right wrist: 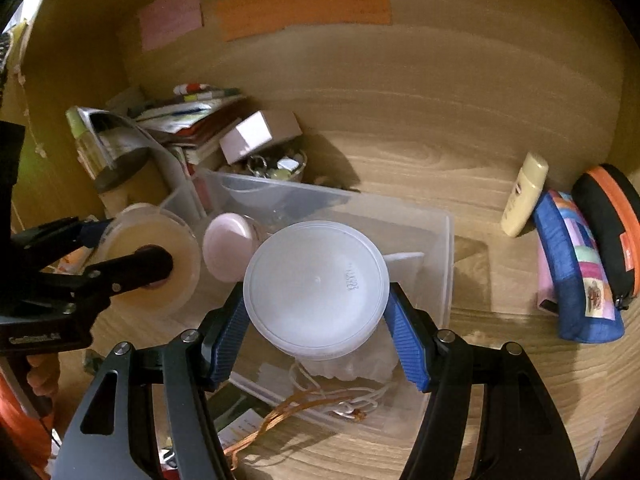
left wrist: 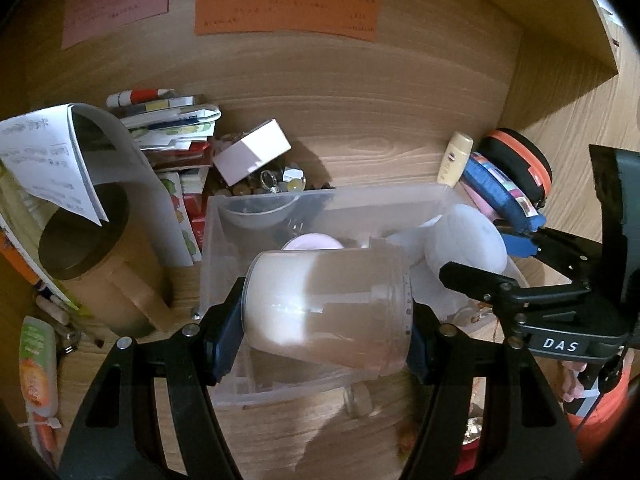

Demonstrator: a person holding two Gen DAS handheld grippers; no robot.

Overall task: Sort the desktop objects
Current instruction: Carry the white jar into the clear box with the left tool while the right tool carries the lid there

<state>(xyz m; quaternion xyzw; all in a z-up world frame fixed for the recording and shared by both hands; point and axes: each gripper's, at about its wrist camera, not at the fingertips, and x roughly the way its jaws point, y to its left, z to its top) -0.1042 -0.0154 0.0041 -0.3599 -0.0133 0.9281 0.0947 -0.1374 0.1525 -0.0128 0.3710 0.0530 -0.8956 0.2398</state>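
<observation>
My left gripper (left wrist: 324, 320) is shut on a clear plastic jar (left wrist: 328, 308), held on its side above a clear plastic bin (left wrist: 212, 240). The jar also shows in the right wrist view (right wrist: 156, 256), open mouth toward the camera. My right gripper (right wrist: 318, 312) is shut on a round white lid (right wrist: 316, 288), held above the same bin (right wrist: 440, 248). The lid shows in the left wrist view (left wrist: 466, 240) at the right of the jar. A pink round case (right wrist: 228, 252) and a small clear bowl (left wrist: 260, 210) lie inside the bin.
A book stack (left wrist: 172, 136), white box (left wrist: 252, 152) and jewellery dish (left wrist: 280, 182) stand behind the bin. A cardboard tube (left wrist: 96, 256) stands left. A cream bottle (right wrist: 524, 196), patchwork pouch (right wrist: 576, 264) and black-orange case (right wrist: 608, 220) lie right. Cords (right wrist: 320, 404) lie by the bin's front.
</observation>
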